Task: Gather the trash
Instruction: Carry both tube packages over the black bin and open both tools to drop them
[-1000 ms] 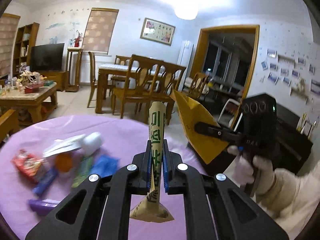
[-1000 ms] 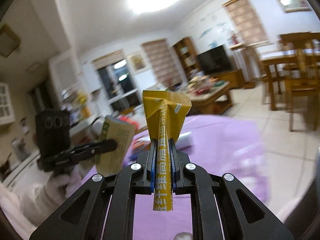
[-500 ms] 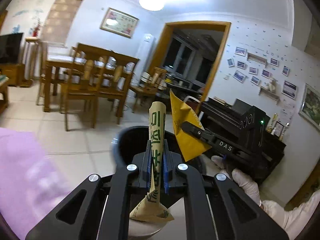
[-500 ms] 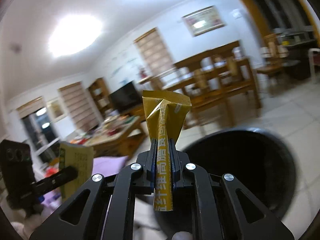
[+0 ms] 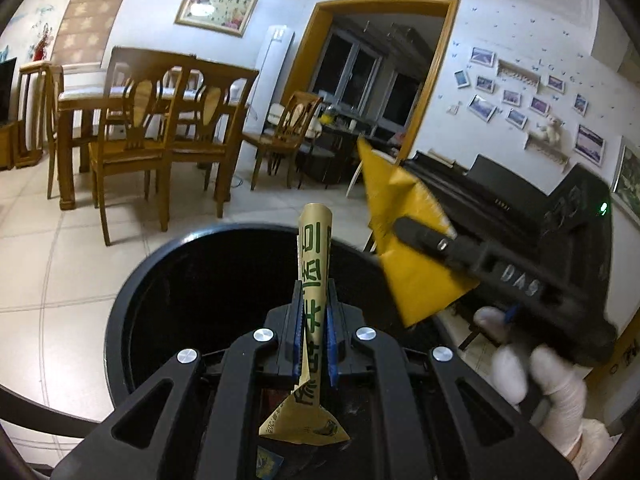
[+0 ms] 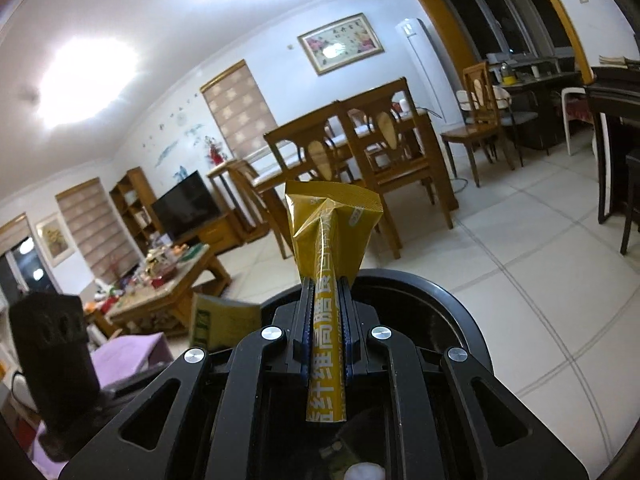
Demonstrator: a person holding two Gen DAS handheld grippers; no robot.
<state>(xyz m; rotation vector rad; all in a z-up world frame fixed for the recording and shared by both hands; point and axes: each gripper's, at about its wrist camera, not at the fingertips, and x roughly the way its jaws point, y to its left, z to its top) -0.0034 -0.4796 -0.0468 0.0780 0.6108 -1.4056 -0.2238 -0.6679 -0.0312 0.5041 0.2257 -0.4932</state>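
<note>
My left gripper [image 5: 313, 304] is shut on a pale beige wrapper with green lettering [image 5: 314, 264], held over the mouth of a round black trash bin [image 5: 132, 280]. My right gripper [image 6: 326, 300] is shut on a yellow wrapper [image 6: 332, 220] above the same bin [image 6: 448, 300]. In the left wrist view the right gripper [image 5: 404, 226] reaches in from the right with the yellow wrapper [image 5: 412, 264], a white-gloved hand [image 5: 520, 368] behind it. In the right wrist view the beige wrapper [image 6: 224, 320] shows at the left. Some trash lies at the bin's bottom.
Pale floor tiles [image 5: 60, 256] surround the bin. A wooden dining table with chairs [image 5: 152, 120] stands behind it, a dark piano [image 5: 480, 196] to the right. A purple-covered table [image 6: 124, 356] and a cluttered coffee table [image 6: 168, 280] lie left in the right wrist view.
Both grippers swung away from the purple table to the black bin and dropped lower over its mouth. Each wrapper stayed clamped throughout.
</note>
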